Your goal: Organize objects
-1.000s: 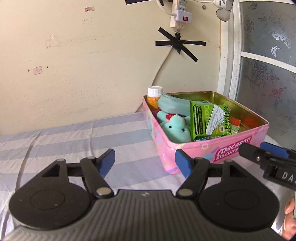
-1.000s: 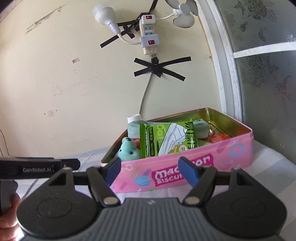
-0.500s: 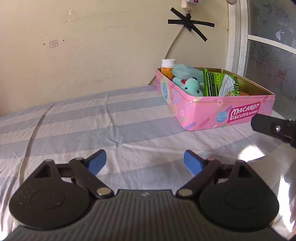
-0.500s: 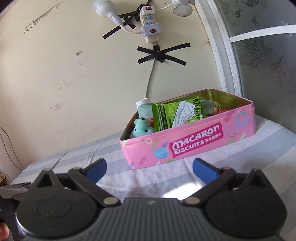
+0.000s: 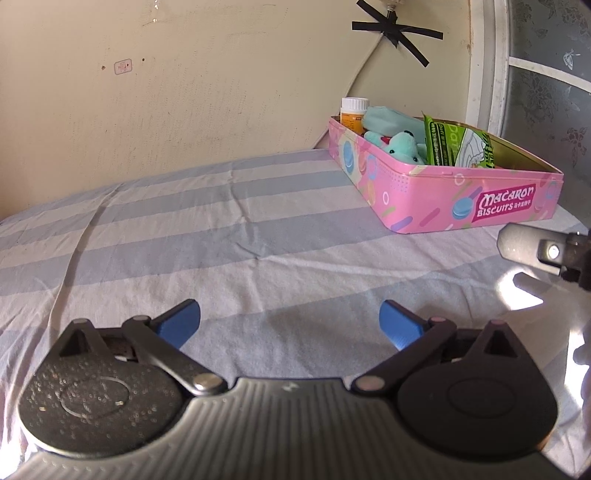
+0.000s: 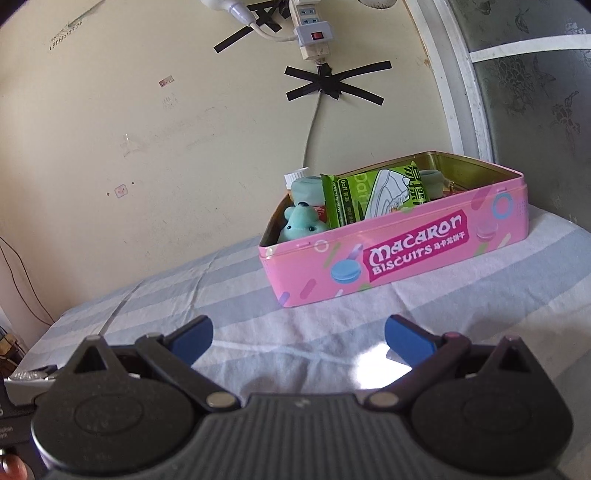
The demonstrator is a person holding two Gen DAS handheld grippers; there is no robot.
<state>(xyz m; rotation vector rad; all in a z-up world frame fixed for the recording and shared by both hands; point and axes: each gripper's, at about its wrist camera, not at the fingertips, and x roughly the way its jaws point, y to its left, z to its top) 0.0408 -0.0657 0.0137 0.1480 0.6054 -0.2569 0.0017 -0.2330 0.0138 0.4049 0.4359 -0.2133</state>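
Surface: a bed with a blue-and-white striped sheet (image 5: pixel 229 221) is filling the foreground of both views, lightly creased, with a bright patch of sunlight lying on it near the right gripper.
Room: a cream plaster wall (image 6: pixel 147 122) is standing behind the bed; a white power strip (image 6: pixel 312 35) is hanging on it, its cable fixed with crossed strips of black tape (image 6: pixel 328 86). A white-framed panel of grey flower-patterned frosted glass (image 6: pixel 535 99) is closing the right side.
Task's thing: a pink rectangular metal tin (image 6: pixel 402 254), lid off and gold inside, is sitting on the bed close to the wall and the glass panel.
Contents: a teal plush toy (image 6: pixel 301 227), a green foil packet printed with a white sneaker (image 6: pixel 373 195), a pale teal pouch (image 5: pixel 388 120) and a white-capped orange bottle (image 5: pixel 352 112) are lying inside the tin.
Writing: the tin's front is reading "Macaron Biscuits"; the packet is showing "Dafi".
Open room: the striped sheet left of the tin is lying bare out to the bed's far edge.
Left gripper (image 5: pixel 290 323): its blue-tipped jaws have just been opening and are standing wide apart, nothing between them, well short of the tin.
Right gripper (image 6: pixel 297 334): its jaws have just been opening too and are standing wide apart and empty, just before the tin's front.
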